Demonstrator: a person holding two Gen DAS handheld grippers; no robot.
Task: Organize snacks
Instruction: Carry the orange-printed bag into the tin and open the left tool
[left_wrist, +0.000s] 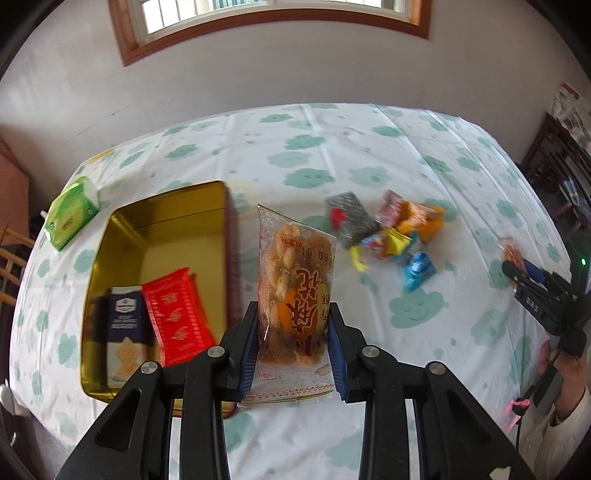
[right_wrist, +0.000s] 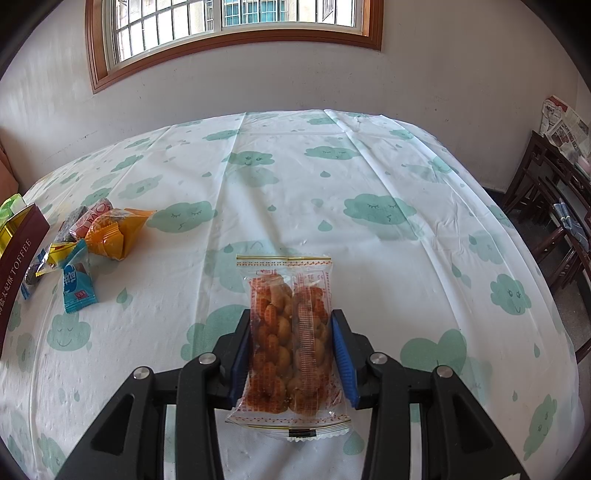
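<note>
My left gripper is shut on a clear packet of fried dough twists, held above the table just right of an open gold tin. In the tin lie a red wrapped snack and a dark blue cracker pack. My right gripper is shut on a second clear packet of orange fried snacks, which hangs over the tablecloth. From the left wrist view, the right gripper shows at the right edge with a person's hand below it.
A pile of several small wrapped snacks lies on the cloud-print tablecloth between tin and right gripper. A green carton sits beyond the tin. The tin's brown side reads TOFFEE. Dark wooden chairs stand at the right.
</note>
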